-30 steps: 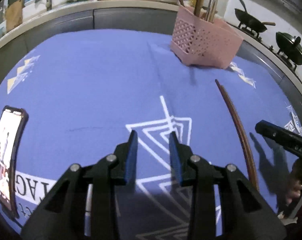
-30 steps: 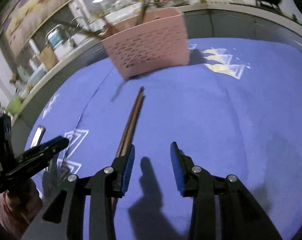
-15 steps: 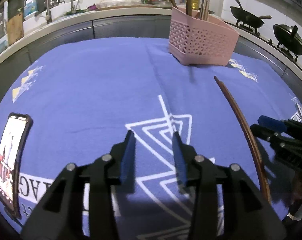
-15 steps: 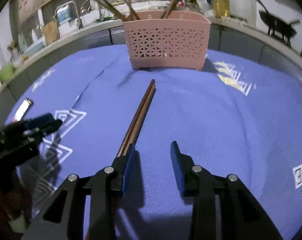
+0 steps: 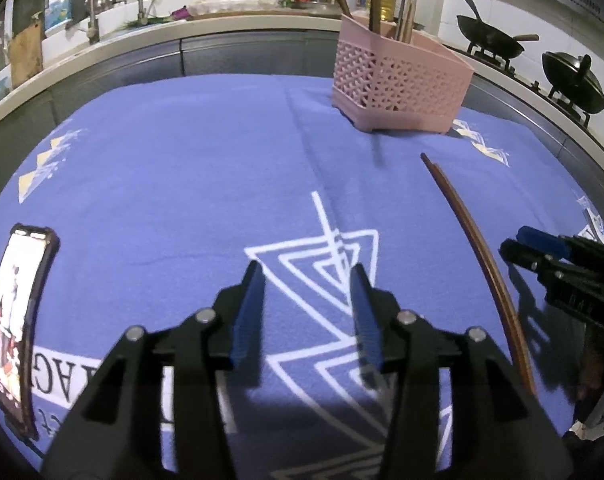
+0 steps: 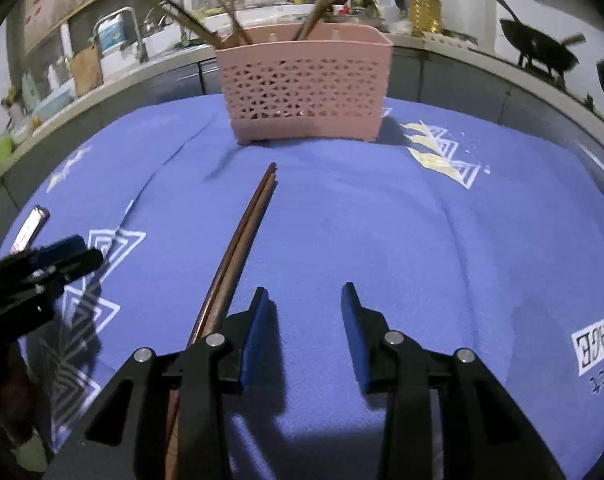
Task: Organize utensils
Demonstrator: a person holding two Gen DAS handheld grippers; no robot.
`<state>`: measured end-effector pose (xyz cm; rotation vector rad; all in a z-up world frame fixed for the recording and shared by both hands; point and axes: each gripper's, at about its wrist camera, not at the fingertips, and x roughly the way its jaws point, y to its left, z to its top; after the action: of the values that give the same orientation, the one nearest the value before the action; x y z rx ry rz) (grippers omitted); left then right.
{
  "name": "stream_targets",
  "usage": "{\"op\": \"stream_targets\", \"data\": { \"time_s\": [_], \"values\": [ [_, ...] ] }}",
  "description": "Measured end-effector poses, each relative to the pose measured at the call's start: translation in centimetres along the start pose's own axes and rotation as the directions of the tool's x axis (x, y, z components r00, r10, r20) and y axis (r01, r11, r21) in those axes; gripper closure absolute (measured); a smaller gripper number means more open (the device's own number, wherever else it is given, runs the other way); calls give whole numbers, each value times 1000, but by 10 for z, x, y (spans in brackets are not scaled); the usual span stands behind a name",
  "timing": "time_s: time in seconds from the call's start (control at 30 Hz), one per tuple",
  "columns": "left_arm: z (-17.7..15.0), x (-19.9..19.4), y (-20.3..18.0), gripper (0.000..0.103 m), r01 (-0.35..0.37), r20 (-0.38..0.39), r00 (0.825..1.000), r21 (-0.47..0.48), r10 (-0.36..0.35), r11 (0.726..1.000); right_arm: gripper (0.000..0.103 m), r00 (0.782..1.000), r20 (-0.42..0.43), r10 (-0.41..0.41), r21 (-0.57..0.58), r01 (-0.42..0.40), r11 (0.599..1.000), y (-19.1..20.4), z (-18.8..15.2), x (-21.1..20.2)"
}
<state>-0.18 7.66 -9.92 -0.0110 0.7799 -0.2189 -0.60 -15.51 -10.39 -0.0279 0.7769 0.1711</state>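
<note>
Both tools are empty: the left tool [image 5: 305, 312] has just been opening, and the right tool [image 6: 303, 332] stands half-wide. The chopsticks [image 6: 238, 256] lie just left of the right tool, probably next for the pink basket [image 6: 305, 88].

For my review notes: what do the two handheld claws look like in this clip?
Both are alike. The left claw and right claw are matte black plastic linkages with round silver pivot screws, and each ends in two flat fingers faced with blue pads. Seen side-on from the left wrist camera, the right claw's body carries small pale lettering, too blurred to read. No cables or sleeves are visible.
</note>
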Motion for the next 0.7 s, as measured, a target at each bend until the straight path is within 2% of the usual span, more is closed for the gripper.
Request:
{"op": "stream_targets", "data": {
  "time_s": [0.17,0.7],
  "values": [
    [0,1,-2,56,-2,-1,1000,10,2,1000,65,999,-7,48,64,-48,997,-7,1,-2],
    [0,2,-5,54,-1,-2,1000,11,1,1000,65,996,-11,86,86,-85,993,-6,-1,-2]
  ]
}}
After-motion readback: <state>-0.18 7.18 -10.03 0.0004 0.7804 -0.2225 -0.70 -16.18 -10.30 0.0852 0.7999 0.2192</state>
